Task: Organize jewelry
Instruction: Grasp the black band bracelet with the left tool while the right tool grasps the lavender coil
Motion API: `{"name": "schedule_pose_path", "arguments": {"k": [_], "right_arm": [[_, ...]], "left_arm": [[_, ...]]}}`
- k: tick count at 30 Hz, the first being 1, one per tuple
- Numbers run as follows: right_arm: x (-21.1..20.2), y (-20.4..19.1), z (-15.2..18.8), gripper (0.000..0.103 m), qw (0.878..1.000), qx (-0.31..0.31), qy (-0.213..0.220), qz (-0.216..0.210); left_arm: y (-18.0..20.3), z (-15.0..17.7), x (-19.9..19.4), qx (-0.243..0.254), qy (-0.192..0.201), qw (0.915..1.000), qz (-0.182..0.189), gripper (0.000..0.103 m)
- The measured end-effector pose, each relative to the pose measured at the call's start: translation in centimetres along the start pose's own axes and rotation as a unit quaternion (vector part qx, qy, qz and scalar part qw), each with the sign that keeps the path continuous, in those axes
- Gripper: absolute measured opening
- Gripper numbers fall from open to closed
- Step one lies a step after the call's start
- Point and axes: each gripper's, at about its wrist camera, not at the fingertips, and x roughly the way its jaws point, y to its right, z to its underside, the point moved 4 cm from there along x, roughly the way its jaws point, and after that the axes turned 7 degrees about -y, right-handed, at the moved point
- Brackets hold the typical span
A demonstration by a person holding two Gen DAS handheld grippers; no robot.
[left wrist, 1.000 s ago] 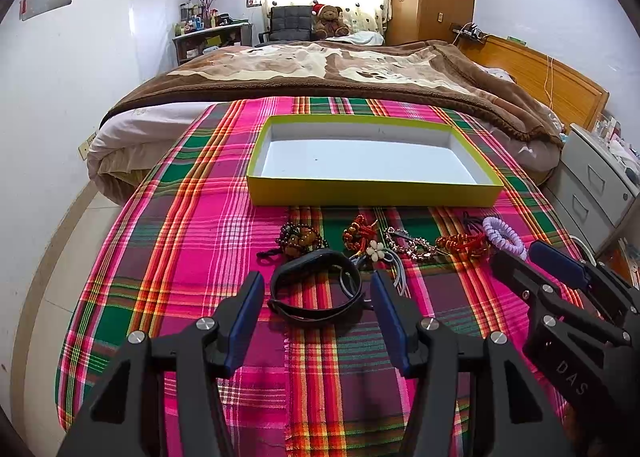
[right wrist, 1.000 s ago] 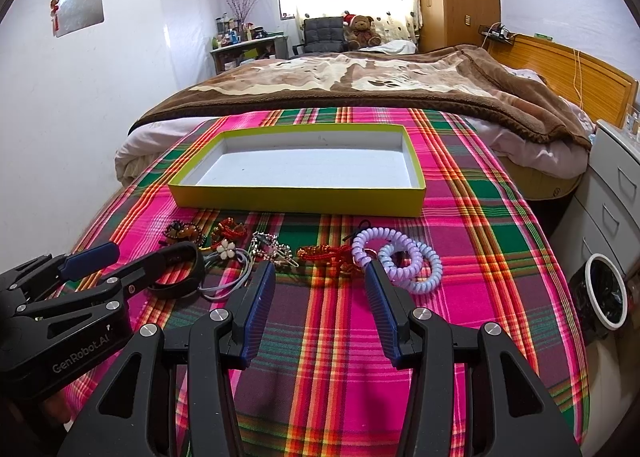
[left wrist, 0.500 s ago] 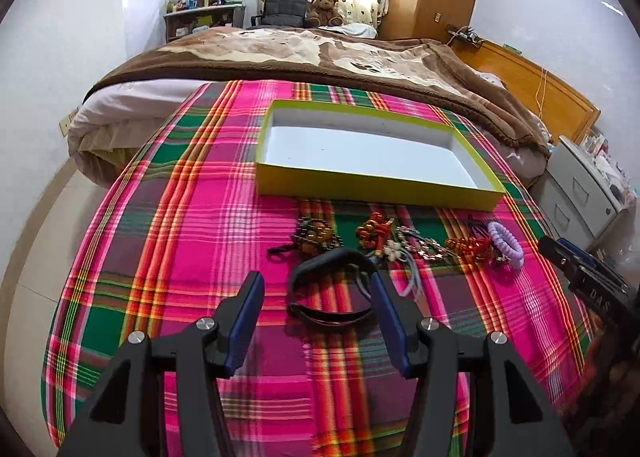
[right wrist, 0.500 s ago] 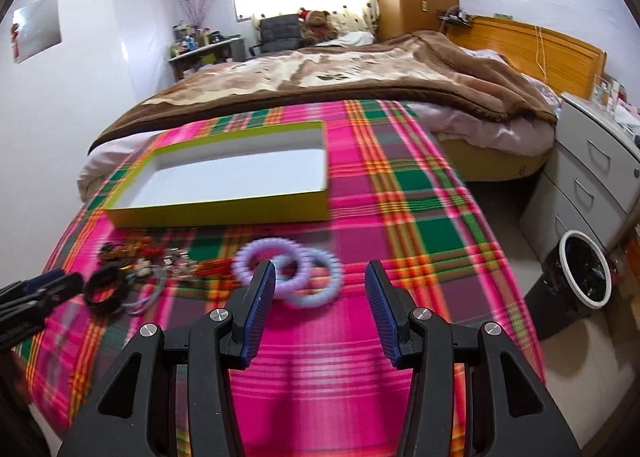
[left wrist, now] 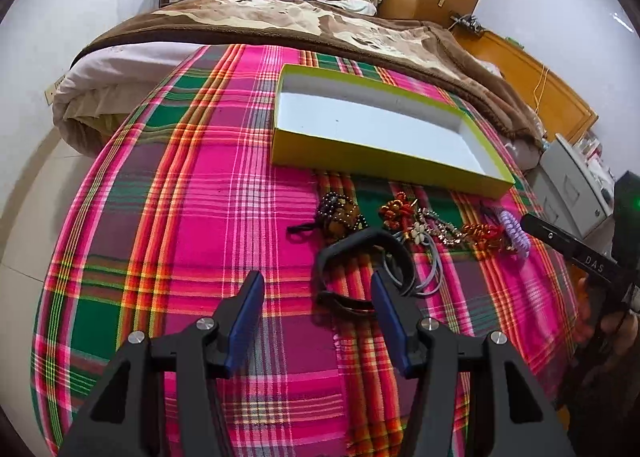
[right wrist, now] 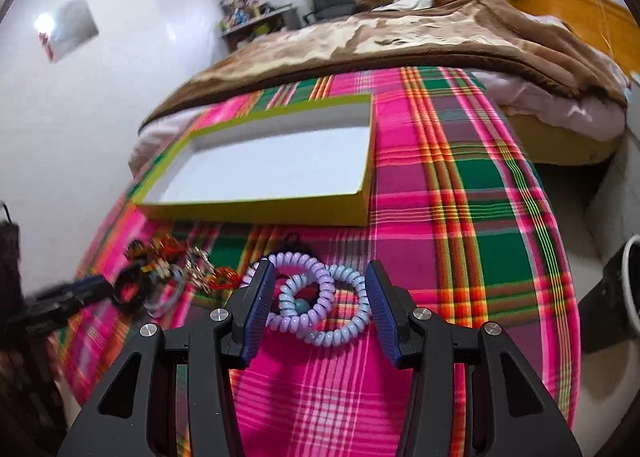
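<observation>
Bare pink-and-green plaid cloth point(left wrist: 200, 217) lies open left of the jewelry. The shallow yellow-green cardboard box point(left wrist: 384, 167) walls the far side; its white floor is unobstructed from above.

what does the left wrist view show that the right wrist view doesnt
Only the left wrist view shows the black band sharply, just ahead of the open left gripper, plus the grey drawer unit. Only the right wrist view shows both coil hair ties whole, lying between the fingers of the open right gripper. Both show the empty yellow-green box and the plaid cloth.
</observation>
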Motion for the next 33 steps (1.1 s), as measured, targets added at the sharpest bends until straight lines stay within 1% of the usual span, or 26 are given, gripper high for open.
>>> {"name": "schedule_pose_path", "arguments": {"k": [2,4,6,8,11,18,20,22,25,28,31,33], "right_arm": [[0.6,-0.2,-0.1,0.048,1.0,-0.007,-0.008,0.002],[0.9,-0.5,0.0,0.047,1.0,-0.011,-0.014,0.001],[1.2,-0.7,0.1,0.036,1.0,-0.018,-0.024,0.005],[1.3,-1.0,0.2,0.03,0.999,-0.026,-0.025,0.001],[1.3,-1.4,0.2,0.014,0.999,-0.035,-0.022,0.002],[0.6,-1.6,0.5,0.01,0.999,-0.033,-0.012,0.005],[0.0,-1.4,0.5,0.01,1.0,-0.023,-0.001,-0.002],[-0.6,-1.2,0.4,0.01,1.0,-0.013,0.009,-0.01],[-1.5,-1.2,0.2,0.01,0.999,-0.002,0.026,-0.021],[-2.0,-1.2,0.1,0.01,0.999,0.005,0.034,-0.022],[-2.2,-1.3,0.1,0.01,0.999,0.009,0.037,-0.028],[-2.3,-1.6,0.1,0.01,0.999,0.007,0.04,-0.03]], "left_arm": [[0.1,0.0,0.1,-0.001,-0.003,1.0,0.004,0.057],[0.2,-0.1,0.4,0.004,-0.002,1.0,-0.003,0.057],[0.2,-0.2,0.8,0.004,-0.008,1.0,-0.004,0.057],[0.0,-0.3,1.1,-0.006,-0.011,0.9999,-0.006,0.057],[0.0,-0.2,1.1,-0.01,-0.011,0.9999,-0.003,0.057],[0.2,-0.4,1.2,-0.001,-0.01,0.9999,0.002,0.056],[0.3,-0.5,1.3,0.008,-0.01,0.9999,-0.004,0.052],[0.6,-0.7,1.4,0.021,-0.01,0.9996,-0.016,0.05],[0.7,-1.1,1.6,0.042,-0.004,0.9977,-0.053,0.046],[0.8,-1.3,2.0,0.044,-0.012,0.9981,-0.041,0.043],[1.1,-1.4,2.2,0.06,-0.012,0.9969,-0.05,0.039],[1.4,-1.3,2.3,0.074,-0.012,0.9959,-0.052,0.033]]}}
